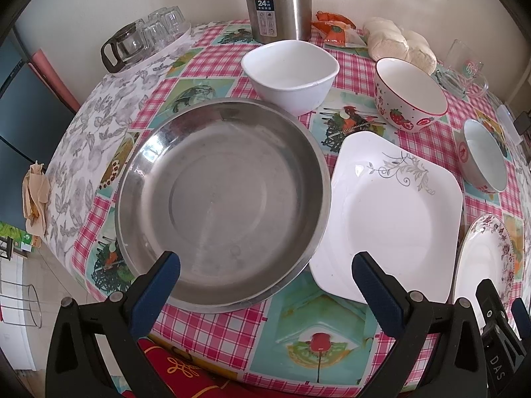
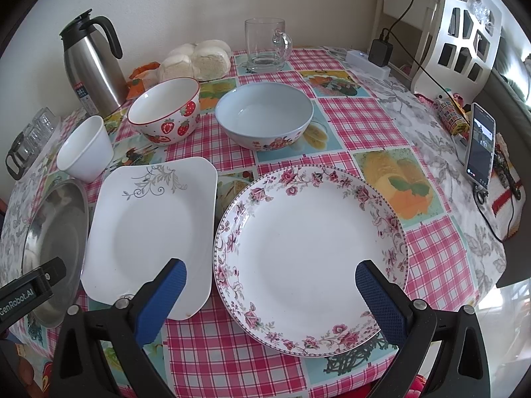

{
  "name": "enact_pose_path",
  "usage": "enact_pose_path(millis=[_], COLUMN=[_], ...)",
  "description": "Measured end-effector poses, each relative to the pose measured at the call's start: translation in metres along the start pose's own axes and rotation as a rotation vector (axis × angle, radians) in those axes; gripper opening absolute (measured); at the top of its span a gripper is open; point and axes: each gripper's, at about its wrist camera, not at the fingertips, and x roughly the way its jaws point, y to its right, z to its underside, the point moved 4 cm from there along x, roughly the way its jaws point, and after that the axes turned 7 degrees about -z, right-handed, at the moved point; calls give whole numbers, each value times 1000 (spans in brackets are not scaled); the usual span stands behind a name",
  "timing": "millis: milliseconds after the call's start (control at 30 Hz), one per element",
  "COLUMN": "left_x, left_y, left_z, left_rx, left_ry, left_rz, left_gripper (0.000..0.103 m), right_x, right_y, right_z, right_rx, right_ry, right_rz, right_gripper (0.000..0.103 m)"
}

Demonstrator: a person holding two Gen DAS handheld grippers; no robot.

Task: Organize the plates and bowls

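Left wrist view: left gripper gapes wide and empty over the steel pan at frame centre. Right gripper likewise spread, holding nothing, above the floral plate lower centre.

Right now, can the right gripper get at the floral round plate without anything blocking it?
Probably yes. The right gripper is open, its fingers spread over the near part of the floral round plate. Nothing lies on the plate, and the square white plate sits beside it, clear of the approach.

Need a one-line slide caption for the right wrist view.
Open right tool hovers over a floral plate, square plate beside it, bowls behind.
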Motion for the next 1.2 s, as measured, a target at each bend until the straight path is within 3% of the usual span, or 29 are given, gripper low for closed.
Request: enact_pose_path(millis=[867,967,1200], left_x=[4,5,13], left_y=[-11,-18,-56], left_z=[-2,-3,-4], left_rx=[-24,-56,-248], left_ry=[-10,-16,-19], left_rz=[19,54,190], left_gripper=[103,103,103], right_x=[6,8,8], right_y=[-13,-22,-42], right_z=[3,4,1], right_rx=[-31,-51,-82], right_ry=[-14,-22,9], right_rz=[17,15,-20], right_gripper=[103,103,103])
